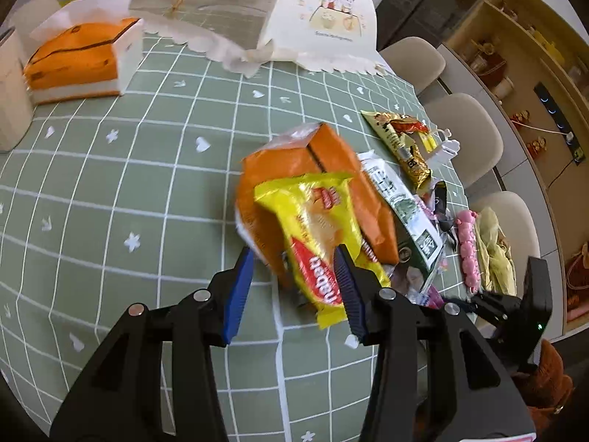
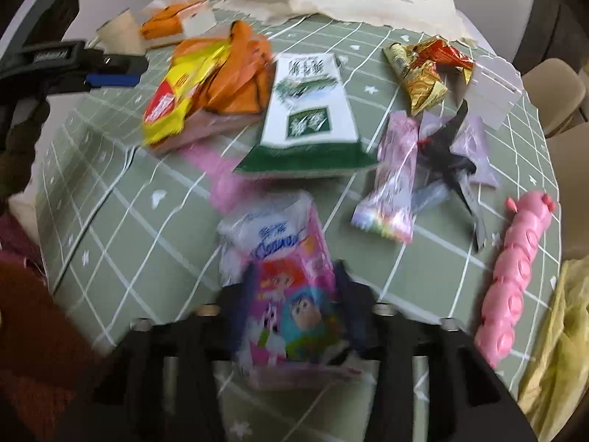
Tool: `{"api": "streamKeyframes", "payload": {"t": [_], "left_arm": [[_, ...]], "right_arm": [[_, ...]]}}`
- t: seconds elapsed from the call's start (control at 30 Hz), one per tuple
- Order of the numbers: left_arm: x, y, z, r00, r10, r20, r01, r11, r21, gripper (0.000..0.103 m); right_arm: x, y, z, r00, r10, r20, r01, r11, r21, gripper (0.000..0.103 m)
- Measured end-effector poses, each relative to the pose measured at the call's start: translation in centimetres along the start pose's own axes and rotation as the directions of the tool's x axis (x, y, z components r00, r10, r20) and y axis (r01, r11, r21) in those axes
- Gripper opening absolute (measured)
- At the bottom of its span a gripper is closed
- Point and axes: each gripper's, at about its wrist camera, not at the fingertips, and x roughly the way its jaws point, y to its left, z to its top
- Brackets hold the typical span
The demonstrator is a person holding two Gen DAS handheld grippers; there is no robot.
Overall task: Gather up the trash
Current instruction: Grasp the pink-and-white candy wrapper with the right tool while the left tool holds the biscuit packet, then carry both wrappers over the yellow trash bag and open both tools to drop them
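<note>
Already our right gripper (image 2: 298, 294) clamps the pink cartoon packet (image 2: 291, 287) low on the green checked tablecloth (image 2: 121, 228). Our left gripper (image 1: 294, 272) stands half-open around the yellow snack wrapper (image 1: 316, 235); slick film could slide free if we lift now.

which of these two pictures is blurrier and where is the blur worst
The right wrist view is blurrier: the pink cartoon packet between the right gripper jaws is smeared. In the left wrist view only the yellow snack wrapper is soft; both views bend the checked tablecloth grid.
</note>
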Motion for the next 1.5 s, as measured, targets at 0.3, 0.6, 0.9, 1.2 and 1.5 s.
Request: {"api": "streamKeyframes", "payload": {"t": [0.3,0.6,0.9,1.2,1.5], "left_arm": [[1.2,-2.3,-1.0,0.999,0.042,0.008,-0.042,0.997,0.069,0.043],[4.6,-2.8,0.3,0.993,0.101,-0.059,-0.100,0.995,0.025,0.014],[1.1,-7.3,1.3,0.995,0.093,0.033,-0.097,0.980,0.176,0.005],[-2.6,-12.3,1.5,0.995,-0.014,0.099,-0.012,0.968,0.252,0.005],[-1.8,-19.5,2.4,0.990,-0.119,0.070,0.088,0.938,0.336,0.005]], "right_arm": [[-6.9,-1.3,-1.2,0.982,-0.003,0.191,-0.034,0.981,0.190,0.006],[-8.8,-3.4,-1.5,0.962,-0.134,0.240,0.041,0.934,0.356,0.006],[-10.0,-4.8,-3.5,0.944,-0.170,0.284,0.034,0.903,0.429,0.006],[-12.5,-5.3,-3.9,0.918,-0.189,0.348,0.027,0.907,0.421,0.006],[-16.8,-8.2,-7.0,0.876,-0.299,0.379,0.093,0.875,0.475,0.006]]}}
